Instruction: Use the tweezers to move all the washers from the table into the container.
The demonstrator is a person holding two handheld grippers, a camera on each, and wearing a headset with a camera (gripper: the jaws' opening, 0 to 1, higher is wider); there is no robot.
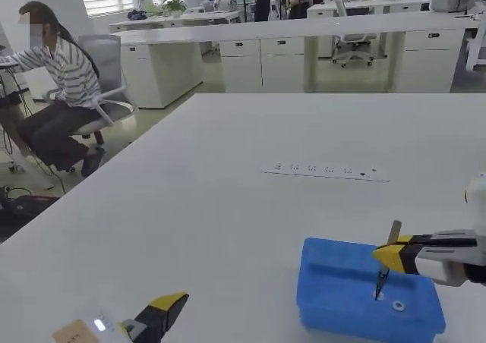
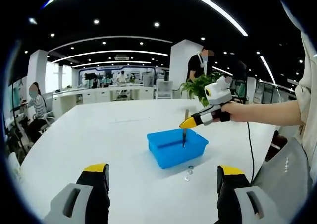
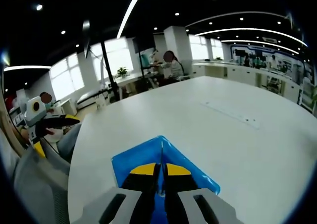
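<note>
Set on the white tabletop (image 1: 228,206) at 5 o'clock of the head view: a blue container (image 1: 342,282), rectangular and open on top; lying flat inside, toward its 4 o'clock corner, one washer (image 1: 398,306), small and pale with a dark hole; otherwise bare blue floor

Reaching in from 3 o'clock over the container's far wall: the right claw (image 1: 391,256), yellow-tipped, clamped tight on the tweezers (image 1: 382,276); tweezers nearly upright, points down inside the container, just beside the washer and apart from it; cannot tell whether the points meet the floor; seen in the right gripper view as a thin blade pinched between two jaws pressed together, blue container below

Left claw (image 2: 162,170) low at 7 o'clock of the head view, jaws spread wide, gripping nothing; between them in the left gripper view, the container at centre with the tweezers dipping into it

Out on the tabletop, touching nothing blue: a few washers (image 2: 188,173) in a small cluster just beside the container's near wall, at 6 o'clock of it in the left gripper view

Sunk in the tabletop at 12 o'clock from the container, well apart: a socket strip (image 1: 326,170); marks on it too small to read
</note>
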